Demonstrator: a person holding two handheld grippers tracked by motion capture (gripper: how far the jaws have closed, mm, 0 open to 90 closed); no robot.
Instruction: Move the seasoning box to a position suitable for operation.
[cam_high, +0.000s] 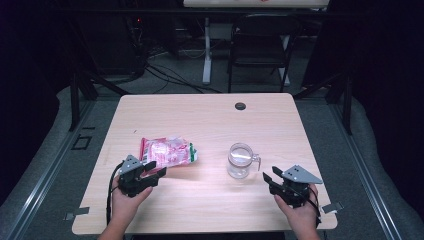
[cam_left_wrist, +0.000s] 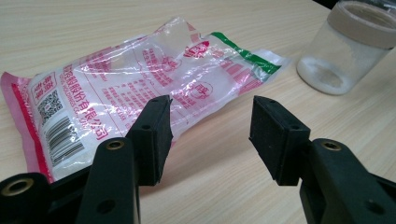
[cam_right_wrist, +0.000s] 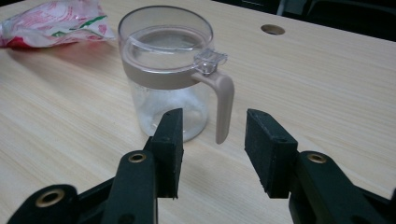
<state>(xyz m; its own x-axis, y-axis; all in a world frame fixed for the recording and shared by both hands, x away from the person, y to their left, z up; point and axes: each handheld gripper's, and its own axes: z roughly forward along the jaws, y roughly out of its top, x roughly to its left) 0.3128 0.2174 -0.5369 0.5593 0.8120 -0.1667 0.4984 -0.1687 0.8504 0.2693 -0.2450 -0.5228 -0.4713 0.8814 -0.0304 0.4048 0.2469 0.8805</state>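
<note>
A clear plastic bag with pink and green print lies flat left of the table's middle. My left gripper stands open just in front of the bag's near edge; in its own view the bag lies beyond the open left gripper, whose jaws hold nothing. A clear glass jar with a beige rim, lid and handle stands right of the middle. My right gripper is open, a short way in front of it. In the right gripper view the jar stands upright past the empty right gripper, handle toward me.
The wooden table has a round cable hole near its far edge. A black chair and a white desk leg stand on the floor beyond. Dark frames flank both sides of the table.
</note>
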